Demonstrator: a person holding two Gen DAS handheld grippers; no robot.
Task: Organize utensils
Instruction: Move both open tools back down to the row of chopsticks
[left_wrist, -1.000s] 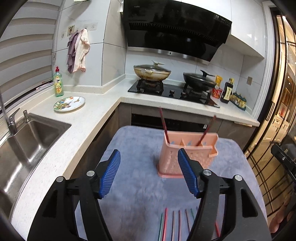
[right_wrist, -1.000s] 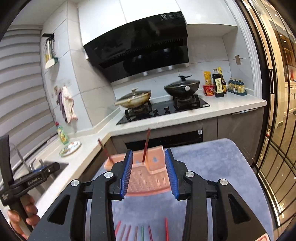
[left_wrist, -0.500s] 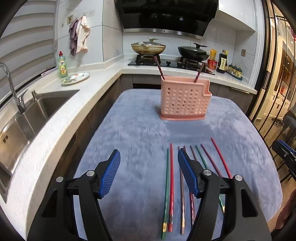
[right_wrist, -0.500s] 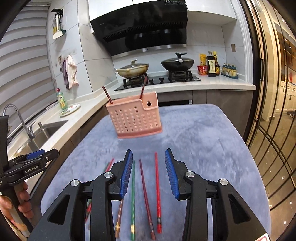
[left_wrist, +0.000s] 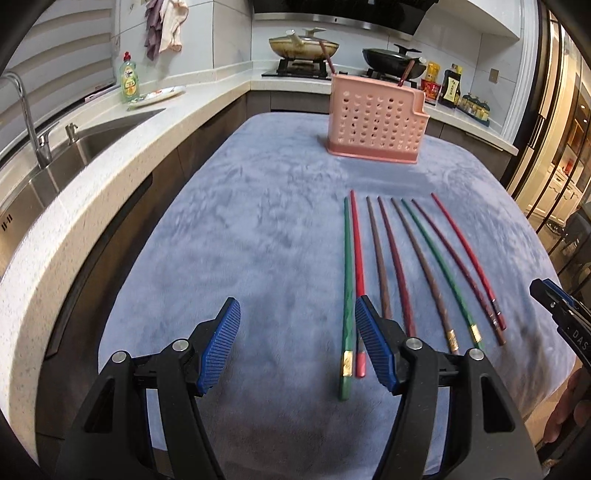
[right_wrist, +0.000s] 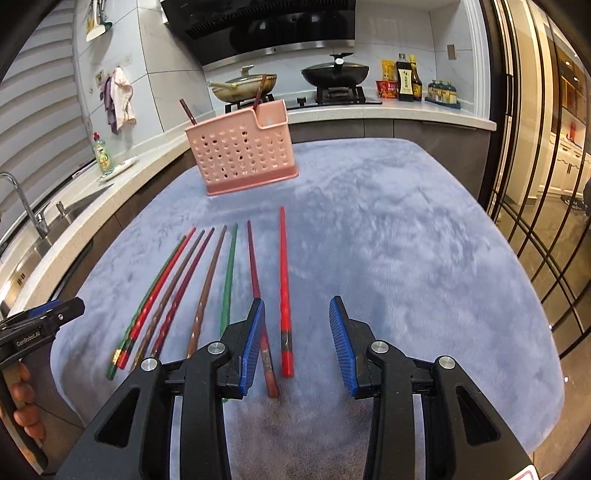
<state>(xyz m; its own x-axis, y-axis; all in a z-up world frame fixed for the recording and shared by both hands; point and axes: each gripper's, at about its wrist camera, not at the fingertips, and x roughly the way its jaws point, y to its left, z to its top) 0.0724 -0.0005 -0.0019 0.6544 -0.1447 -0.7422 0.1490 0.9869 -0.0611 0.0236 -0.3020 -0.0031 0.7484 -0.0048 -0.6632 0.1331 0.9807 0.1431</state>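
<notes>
A pink perforated utensil holder (left_wrist: 376, 120) stands at the far end of the blue-grey cloth (left_wrist: 240, 229); it also shows in the right wrist view (right_wrist: 243, 153), with two dark chopsticks sticking out. Several red, green and brown chopsticks (left_wrist: 406, 266) lie in a row on the cloth, also in the right wrist view (right_wrist: 207, 291). My left gripper (left_wrist: 297, 341) is open and empty, left of the green chopstick (left_wrist: 346, 291). My right gripper (right_wrist: 297, 341) is open and empty, low over the rightmost red chopstick (right_wrist: 283, 291).
A white counter (left_wrist: 110, 162) with a sink (left_wrist: 33, 177) runs along the left. Behind the table are a hob with two pans (right_wrist: 288, 79) and sauce bottles (right_wrist: 406, 79). A green dish-soap bottle (left_wrist: 129, 79) stands by the sink. Glass doors (right_wrist: 543, 147) are at the right.
Both grippers have dropped and pulled back from the pink holder toward the near end of the cloth. The row of chopsticks now lies just ahead of them. The right jaws have widened.
</notes>
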